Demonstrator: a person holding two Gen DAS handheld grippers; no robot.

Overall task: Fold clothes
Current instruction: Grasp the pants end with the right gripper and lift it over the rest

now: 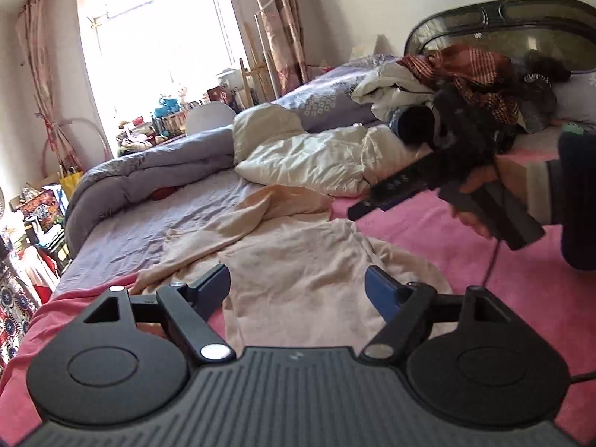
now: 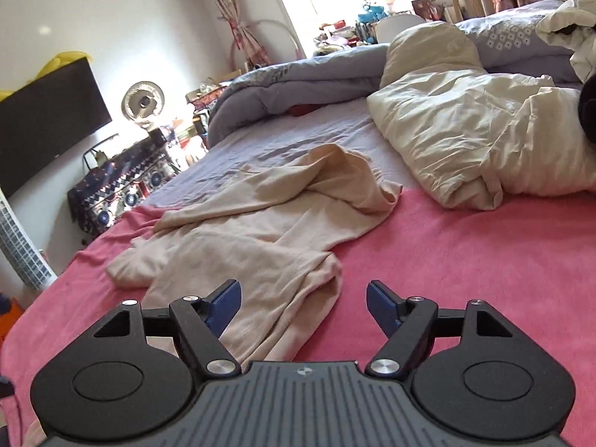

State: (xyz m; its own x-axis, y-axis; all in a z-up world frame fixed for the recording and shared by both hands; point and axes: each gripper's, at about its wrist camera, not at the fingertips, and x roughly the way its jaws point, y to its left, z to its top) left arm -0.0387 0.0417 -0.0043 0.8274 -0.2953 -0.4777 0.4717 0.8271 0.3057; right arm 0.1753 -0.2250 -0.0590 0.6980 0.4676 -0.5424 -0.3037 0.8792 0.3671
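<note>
- Left wrist view: the left gripper (image 1: 297,290) stood wide, its blue pads apart and holding nothing, poised over the beige garment (image 1: 290,260).
- The garment lay crumpled and soft across the bed, partly on the pink blanket (image 1: 428,231) and partly on the lavender sheet (image 1: 149,223), with a ridge of folds running toward 11 o'clock.
- At 2 o'clock the right gripper (image 1: 357,211) was seen side-on in the person's hand (image 1: 476,190), above the pink blanket; from this angle I could not tell how far its jaws stood apart.
- A heap of mixed clothes (image 1: 465,78) sat at 1 o'clock against the dark headboard (image 1: 503,18); a rumpled cream duvet (image 1: 316,156) lay at 12 o'clock, with a rolled grey-lavender quilt (image 1: 149,171) at 10 o'clock.
- Bare pink blanket lay open to the right of the garment.

- Right wrist view: the right gripper (image 2: 303,300) stood wide and empty, its left pad over the garment's near edge, its right pad over bare blanket.
- The beige garment (image 2: 260,223) stretched from 6 toward 12 o'clock, a sleeve-like flap reaching to 9 o'clock, its far end bunched on the lavender sheet (image 2: 260,141).
- The pink blanket (image 2: 465,253), fuzzy and flat, lay open from 1 to 4 o'clock up to the cream duvet (image 2: 465,130).
- Beyond the bed's left edge at 9 o'clock stood a dark screen (image 2: 48,111) and a round fan (image 2: 144,103).
</note>
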